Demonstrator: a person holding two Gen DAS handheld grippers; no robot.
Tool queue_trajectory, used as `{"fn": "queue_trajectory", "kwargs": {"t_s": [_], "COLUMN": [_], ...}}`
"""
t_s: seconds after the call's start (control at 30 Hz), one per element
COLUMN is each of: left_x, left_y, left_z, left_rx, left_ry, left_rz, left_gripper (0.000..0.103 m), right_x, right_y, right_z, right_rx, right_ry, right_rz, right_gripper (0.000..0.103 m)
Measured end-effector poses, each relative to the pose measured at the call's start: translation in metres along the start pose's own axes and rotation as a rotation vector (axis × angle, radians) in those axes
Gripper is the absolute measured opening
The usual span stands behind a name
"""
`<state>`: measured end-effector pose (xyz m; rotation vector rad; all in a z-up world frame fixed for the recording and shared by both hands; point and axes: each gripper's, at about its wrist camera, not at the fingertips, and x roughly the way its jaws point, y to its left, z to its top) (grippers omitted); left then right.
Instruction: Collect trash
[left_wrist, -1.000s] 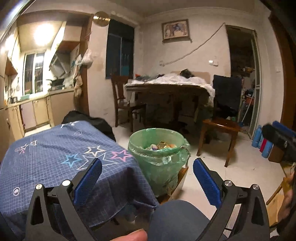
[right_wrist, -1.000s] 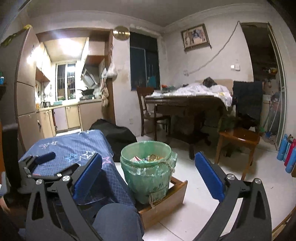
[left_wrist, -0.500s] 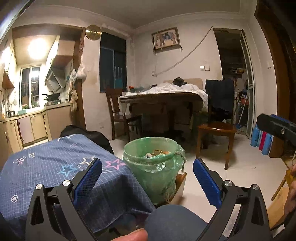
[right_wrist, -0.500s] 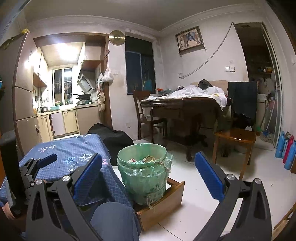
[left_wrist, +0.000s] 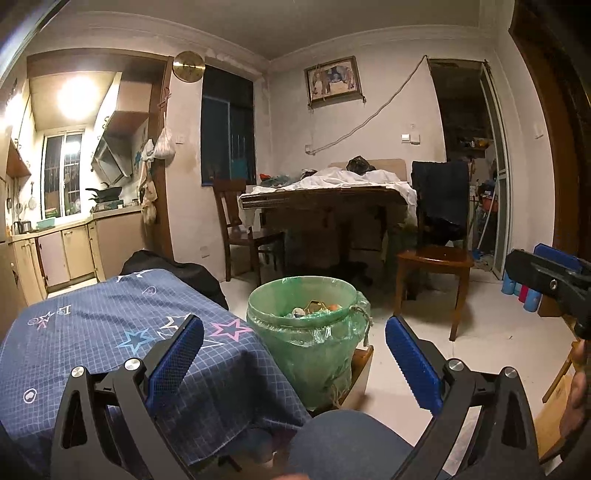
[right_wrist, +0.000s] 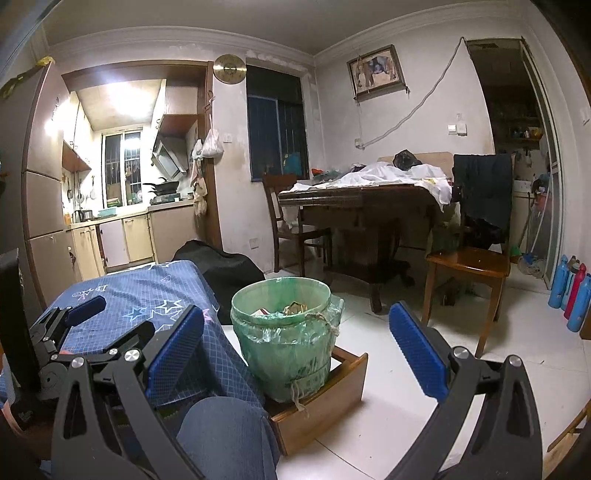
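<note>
Hovering above the person's lap, the left claw (left_wrist: 293, 354) is spread wide, its 2 blue pads (left_wrist: 173, 363) far apart and gripping nothing. The right claw (right_wrist: 295, 354) is likewise wide and empty; from the left wrist view it also shows at the right edge, raised over the floor. Between the pads in both views sits the trash bin (left_wrist: 308, 332), a round bucket lined with a green plastic bag (right_wrist: 284, 343) whose edge folds over the rim, with a piece of twine hanging down its right side. Trash (left_wrist: 314, 308) lies inside, near the top: a few scraps, 1 orange bit, details too small to tell. The bin stands in a shallow wooden tray (right_wrist: 321, 402) on the white tiled floor (right_wrist: 406, 406). Just beside it, on the left, is a low worktop (left_wrist: 110, 332) draped in a blue checked cloth with star prints; the cloth's corner hangs close to the bin, contact unclear. A knee in blue fabric (right_wrist: 225, 432) fills the lower foreground. Farther back: a dark wooden dining table (right_wrist: 362, 206) heaped with white cloth, 2 wooden chairs (left_wrist: 432, 266), a black bag (right_wrist: 225, 269) on the floor, and a lit kitchen (left_wrist: 74, 184) at left.
</note>
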<state>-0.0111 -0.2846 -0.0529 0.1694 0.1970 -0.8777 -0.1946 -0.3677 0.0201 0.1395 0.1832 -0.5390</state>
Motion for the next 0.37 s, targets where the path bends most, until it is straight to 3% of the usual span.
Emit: {"fn": "queue_trajectory", "kwargs": {"t_s": [0.13,0.37], "left_x": [-0.001,0.012], "left_y": [0.001,-0.002], "left_z": [0.003,-0.003], "left_rx": [-0.005,-0.013], "left_ry": [-0.007,0.056], "left_rz": [-0.004,0.007], "left_gripper": [0.098,0.098], "right_x": [0.001,-0.001], "right_y": [0.000,0.001], "right_z": [-0.001,0.000], "right_rx": [0.001,-0.002], "right_ry": [0.009,0.009], "right_rz": [0.003,0.007], "right_gripper": [0.097,0.097]}}
